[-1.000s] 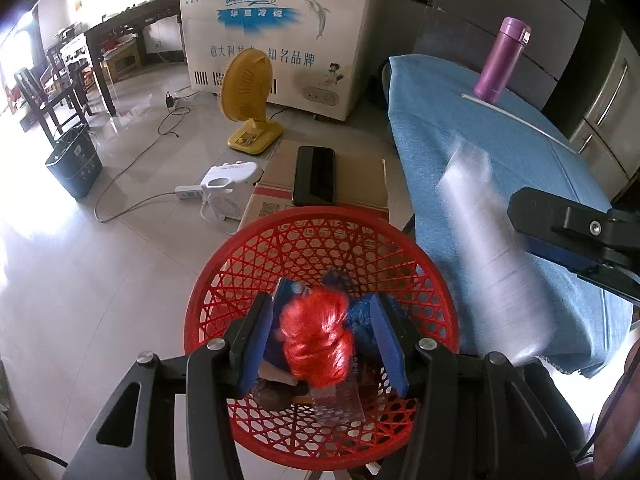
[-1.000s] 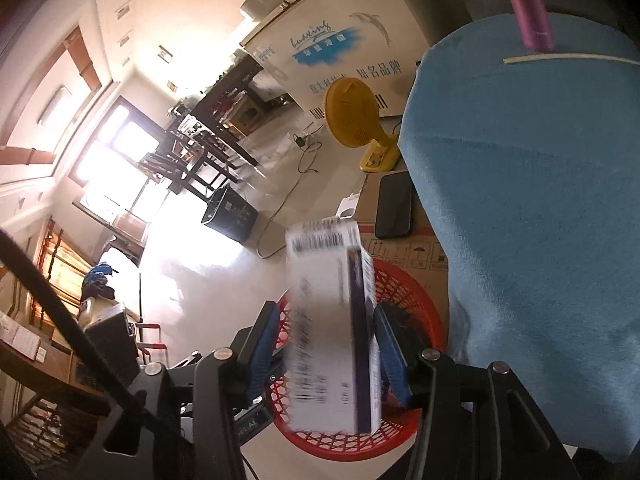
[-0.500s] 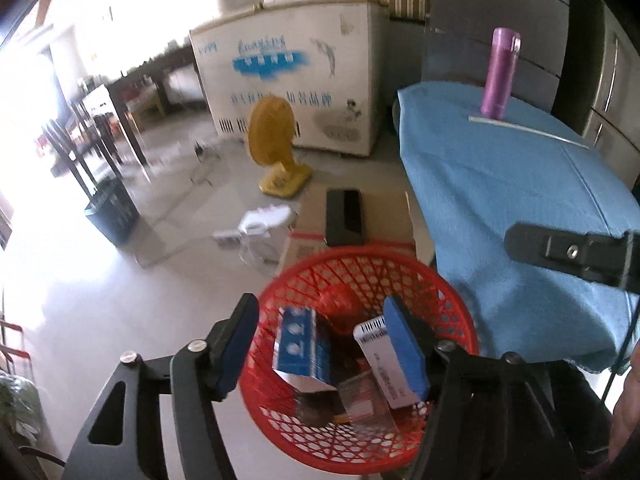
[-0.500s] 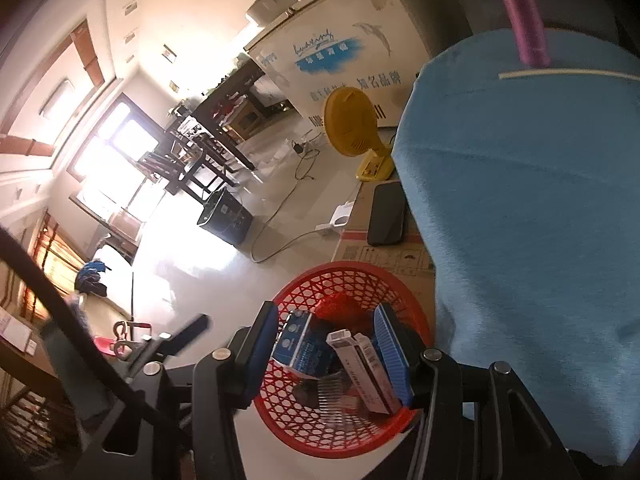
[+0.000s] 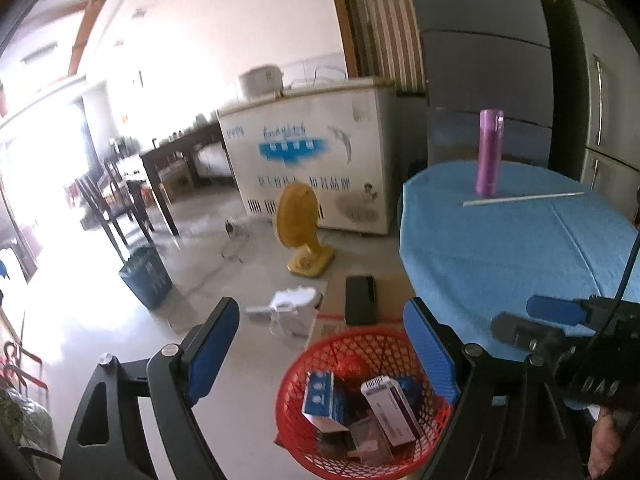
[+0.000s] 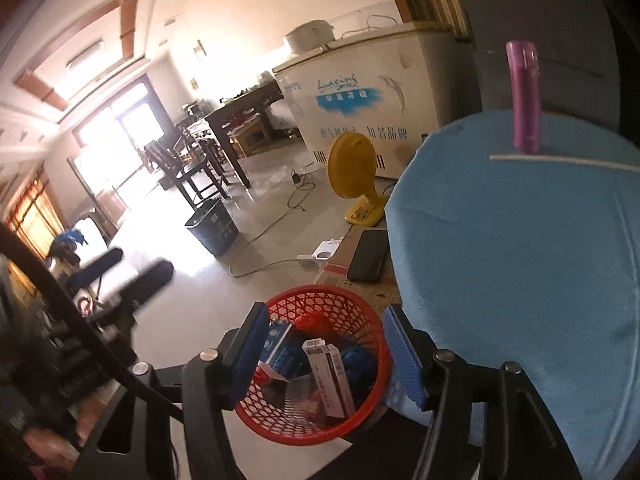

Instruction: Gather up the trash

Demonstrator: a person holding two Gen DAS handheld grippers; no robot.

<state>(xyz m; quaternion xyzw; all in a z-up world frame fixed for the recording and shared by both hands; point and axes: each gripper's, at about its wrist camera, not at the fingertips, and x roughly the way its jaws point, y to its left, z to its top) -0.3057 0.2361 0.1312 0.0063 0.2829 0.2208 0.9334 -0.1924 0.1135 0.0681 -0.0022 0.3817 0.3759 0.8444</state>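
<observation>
**Red basket holds the trash, both claws empty**

Red mesh basket (image 5: 360, 396) sits on the floor below and just ahead of the left gripper (image 5: 324, 356), whose jaws are opening with nothing between the pads. Inside lie a white carton (image 5: 390, 410) and a blue-and-white box (image 5: 322, 398). The right gripper (image 6: 324, 354) hangs above the same basket, its jaws opening too and empty. Beyond it on the blue tablecloth (image 6: 520, 248), well apart, stands a purple bottle (image 6: 524, 96).

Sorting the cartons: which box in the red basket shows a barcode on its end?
The white box with the purple side, lying nearest the blue table; the blue-and-white box beside it shows none.
</observation>
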